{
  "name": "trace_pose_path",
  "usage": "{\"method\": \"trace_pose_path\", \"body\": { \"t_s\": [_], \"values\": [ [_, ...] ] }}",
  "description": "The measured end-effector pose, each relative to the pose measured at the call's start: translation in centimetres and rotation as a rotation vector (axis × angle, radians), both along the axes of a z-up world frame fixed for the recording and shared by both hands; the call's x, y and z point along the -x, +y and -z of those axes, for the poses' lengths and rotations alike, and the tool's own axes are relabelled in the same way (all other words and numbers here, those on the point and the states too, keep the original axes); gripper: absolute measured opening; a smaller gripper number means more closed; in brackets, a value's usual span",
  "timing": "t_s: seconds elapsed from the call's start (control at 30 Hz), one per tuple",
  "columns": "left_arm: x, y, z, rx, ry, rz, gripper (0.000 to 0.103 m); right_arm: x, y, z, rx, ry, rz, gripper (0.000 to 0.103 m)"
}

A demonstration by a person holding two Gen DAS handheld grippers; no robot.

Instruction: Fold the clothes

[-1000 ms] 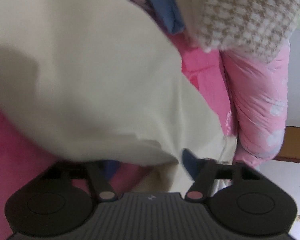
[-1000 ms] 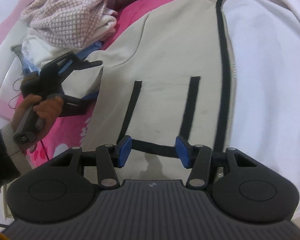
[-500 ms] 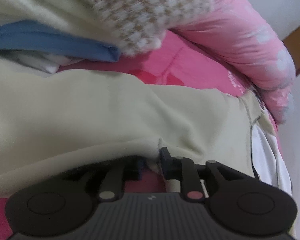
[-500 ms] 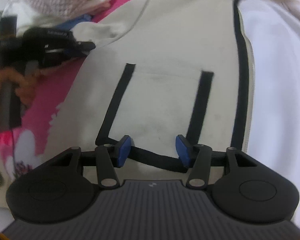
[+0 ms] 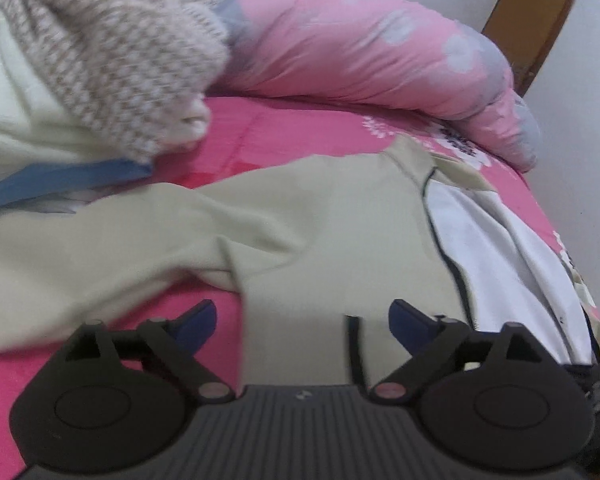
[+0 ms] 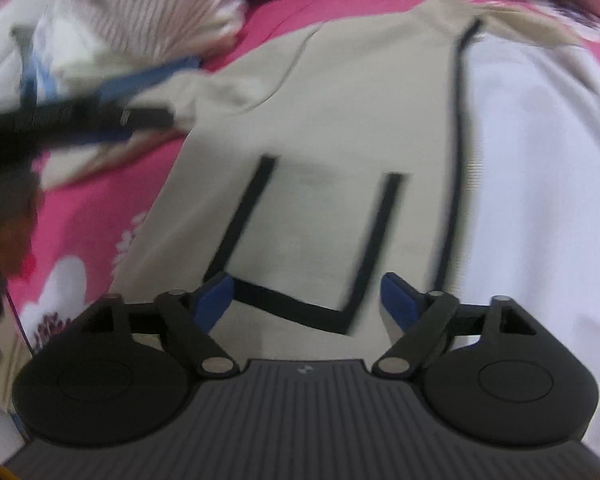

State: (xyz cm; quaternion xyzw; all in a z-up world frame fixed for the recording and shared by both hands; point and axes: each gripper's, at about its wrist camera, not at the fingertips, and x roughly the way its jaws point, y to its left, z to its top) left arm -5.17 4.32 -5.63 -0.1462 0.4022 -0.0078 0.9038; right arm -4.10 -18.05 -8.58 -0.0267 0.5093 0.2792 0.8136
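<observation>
Blue pads on the left tongs (image 5: pixel 302 320) stand wide apart, holding nothing; their jaws have just been opening, likely to drop the sleeve (image 5: pixel 100 248); the right tongs (image 6: pixel 306 296) have just opened too and are empty, hanging over the pocket (image 6: pixel 320 240); one beige jacket (image 6: pixel 360 112) lies flat on the pink bed (image 5: pixel 260 132), ready to fold; one heap of clothes (image 5: pixel 100 60) waits nearby; two tongs, one jacket.

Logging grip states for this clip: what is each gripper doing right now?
Left gripper: jaws just opened wide, holding nothing, above the beige jacket.
Right gripper: jaws just opened wide, holding nothing, over the jacket's pocket.
</observation>
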Motion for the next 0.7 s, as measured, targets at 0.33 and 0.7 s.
{"method": "trace_pose_path", "body": {
  "t_s": [0.33, 0.7],
  "values": [
    [1.0, -10.1, -1.4, 0.059, 0.036, -0.074, 0.103, 0.0, -12.1, -5.8, -0.018, -0.116, 0.108, 0.102],
    [0.1, -20.0, -0.9, 0.080, 0.084, 0.010, 0.103, 1.3, -24.6, -9.0, 0.051, -0.302, 0.218, 0.102]
  ]
}}
